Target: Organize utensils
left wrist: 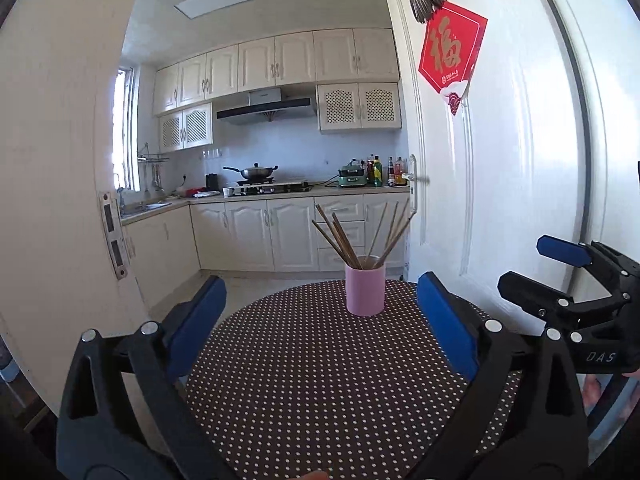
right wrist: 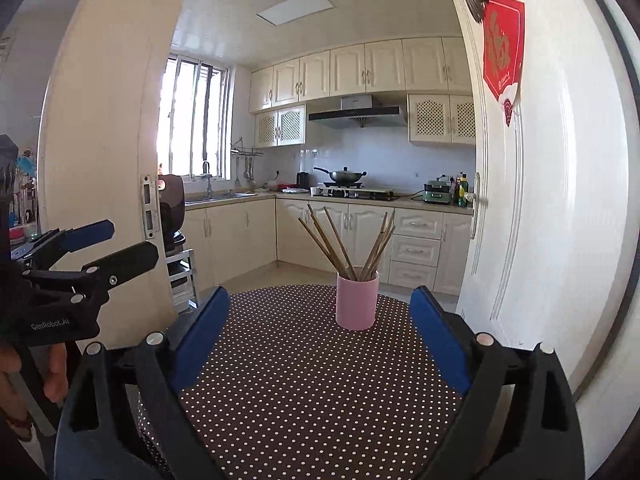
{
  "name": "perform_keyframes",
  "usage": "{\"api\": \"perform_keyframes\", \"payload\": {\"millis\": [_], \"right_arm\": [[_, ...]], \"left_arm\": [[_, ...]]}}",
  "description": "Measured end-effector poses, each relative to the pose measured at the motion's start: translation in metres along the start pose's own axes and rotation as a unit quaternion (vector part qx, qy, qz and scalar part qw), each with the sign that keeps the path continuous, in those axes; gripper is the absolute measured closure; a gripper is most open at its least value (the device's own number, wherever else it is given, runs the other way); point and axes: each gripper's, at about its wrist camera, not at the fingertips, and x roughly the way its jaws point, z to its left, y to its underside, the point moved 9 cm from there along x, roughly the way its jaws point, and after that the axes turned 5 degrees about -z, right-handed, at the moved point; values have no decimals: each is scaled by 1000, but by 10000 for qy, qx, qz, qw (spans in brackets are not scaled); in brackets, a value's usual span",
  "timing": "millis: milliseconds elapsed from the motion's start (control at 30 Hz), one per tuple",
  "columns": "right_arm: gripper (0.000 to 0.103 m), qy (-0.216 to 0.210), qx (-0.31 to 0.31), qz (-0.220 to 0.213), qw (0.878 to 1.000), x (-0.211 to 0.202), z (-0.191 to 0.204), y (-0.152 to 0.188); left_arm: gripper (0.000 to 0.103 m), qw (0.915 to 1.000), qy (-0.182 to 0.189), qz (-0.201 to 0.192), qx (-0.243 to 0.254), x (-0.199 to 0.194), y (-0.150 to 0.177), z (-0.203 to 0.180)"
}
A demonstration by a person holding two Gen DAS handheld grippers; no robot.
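Upright near the far edge of the round bench (left wrist: 320,380) stood a pink cylindrical cup (left wrist: 365,290), its mouth crowded with a bundle of thin brown wooden chopsticks (left wrist: 352,236). The sticks leaned outward in two loose fans, some to the left and some to the right, their lower ends down inside the cup. The bench wore a dark brown cloth dotted with small white spots, and apart from the cup its cloth showed bare in both views.

On the near side of the cup, the left gripper (left wrist: 320,320) pointed roughly level across the bench, its blue-padded jaws spread wide with nothing between them; only the spotted cloth showed in the gap. The right gripper (right wrist: 320,324) was beside it, aimed the same way, its own blue-padded jaws likewise wide apart and holding nothing. Neither gripper touched the cup, which stood well ahead of both pairs of pads. Part of a hand (right wrist: 24,376) showed gripping the left tool's black body in the right wrist view.

Beyond the bench an open white door (left wrist: 500,160) stood to the right, hung with a red paper decoration (left wrist: 450,48). Through the doorway lay a kitchen with cream cabinets (left wrist: 280,64), a grey range hood (left wrist: 266,110), a metal wok (left wrist: 256,172) on the hob, and a cluster of bottles (left wrist: 384,172) on the far counter.
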Motion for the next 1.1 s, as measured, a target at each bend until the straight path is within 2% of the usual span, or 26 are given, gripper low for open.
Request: {"api": "perform_keyframes", "payload": {"millis": [33,300,500,600,800,1100], "right_arm": [[12,-3,-11,-25,10000,-4,3,1],[8,260,-113,-296,9992,-32,19,1],[8,355,205,-602,9973,-53,24,3],[8,169,244,-572,9979,-54,36,9],[8,114,213,-449,9987,-48,43,15],[8,357,61,-597,9976,-52,43,15]], "left_arm": [[9,9999,96,26,-94,-5,2,-1],[8,9989,-101,-173,-434,-46,10,7],[7,9984,-332,-377,-276,-68,17,7],[7,9984,-330,-363,-277,-69,20,7],[7,9983,-332,-318,-368,-67,27,12],[7,9977,-486,-351,-301,-66,32,12]]}}
